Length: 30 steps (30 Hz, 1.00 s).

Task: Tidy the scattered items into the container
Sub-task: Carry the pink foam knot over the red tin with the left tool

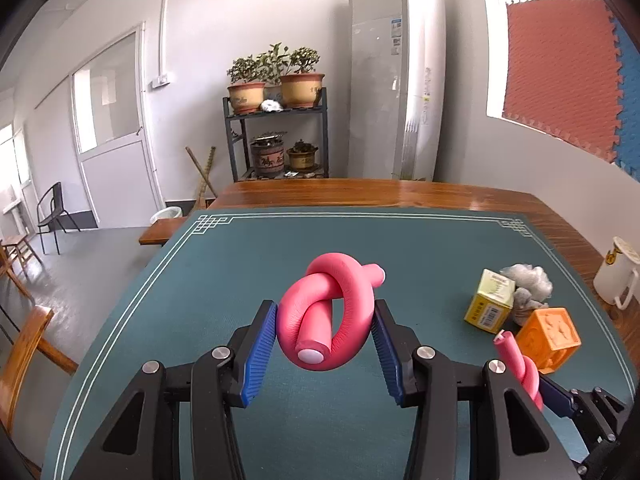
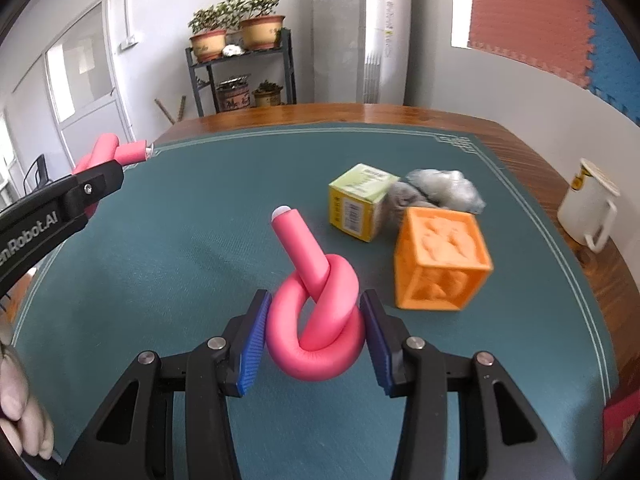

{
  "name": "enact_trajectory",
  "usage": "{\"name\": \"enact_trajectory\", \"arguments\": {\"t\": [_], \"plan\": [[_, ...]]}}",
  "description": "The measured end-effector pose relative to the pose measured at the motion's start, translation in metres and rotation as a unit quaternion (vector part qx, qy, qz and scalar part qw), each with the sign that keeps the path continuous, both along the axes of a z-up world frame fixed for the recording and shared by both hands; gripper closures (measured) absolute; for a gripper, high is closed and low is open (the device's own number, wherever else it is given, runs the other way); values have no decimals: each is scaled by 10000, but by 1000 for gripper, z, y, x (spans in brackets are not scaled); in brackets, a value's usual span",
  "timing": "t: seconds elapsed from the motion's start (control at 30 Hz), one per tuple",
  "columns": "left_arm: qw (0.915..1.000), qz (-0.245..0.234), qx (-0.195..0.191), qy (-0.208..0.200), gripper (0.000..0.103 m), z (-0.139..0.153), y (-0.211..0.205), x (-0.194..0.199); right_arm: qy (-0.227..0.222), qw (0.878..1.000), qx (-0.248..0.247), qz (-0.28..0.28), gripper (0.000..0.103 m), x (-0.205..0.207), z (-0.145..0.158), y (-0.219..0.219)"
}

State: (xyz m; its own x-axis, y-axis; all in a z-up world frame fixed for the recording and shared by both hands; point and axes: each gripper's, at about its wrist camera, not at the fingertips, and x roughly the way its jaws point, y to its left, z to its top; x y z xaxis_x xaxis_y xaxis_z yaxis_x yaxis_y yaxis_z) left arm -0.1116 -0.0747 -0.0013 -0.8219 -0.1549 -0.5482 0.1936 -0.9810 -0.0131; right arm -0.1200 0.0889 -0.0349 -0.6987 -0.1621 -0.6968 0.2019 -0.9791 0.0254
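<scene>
Teal felt matting (image 2: 160, 280) is covering the wooden table. Nearest, the right gripper (image 2: 314, 334) is clamping narrowly on a knotted pink foam curler (image 2: 316, 320), its free end pointing toward 11 o'clock. At 10 o'clock, the left gripper (image 1: 325, 346) is squeezing another knotted curler (image 1: 328, 320), its stub aiming at the camera. Farther, at 1 o'clock, an orange cube (image 2: 440, 260), a yellow-green carton (image 2: 360, 200) and grey fluff (image 2: 440, 188) are waiting. Both curlers are probably being carried; no container is showing, so finding it comes next.

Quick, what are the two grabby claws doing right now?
Left gripper: jaws closed on a pink knotted foam roller.
Right gripper: jaws closed on the other pink knotted foam roller.
</scene>
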Motion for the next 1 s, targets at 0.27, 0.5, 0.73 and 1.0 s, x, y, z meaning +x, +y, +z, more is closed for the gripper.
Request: {"name": "enact_trajectory", "arguments": {"t": [0.27,0.5,0.73,1.0], "plan": [[9996,-244,-68,134,54,7,18,13,215,9989,-108,-402,53,29,16,33],[9982,-512,-157,268,54,14,40,31,500,9963,-96,-696,53,58,32,59],[9960,-749,-226,433,54,25,62,49,793,9914,-201,-1019,53,90,53,93],[9933,-983,-289,527,54,35,94,67,1039,9839,-415,-1397,53,117,66,137]]}}
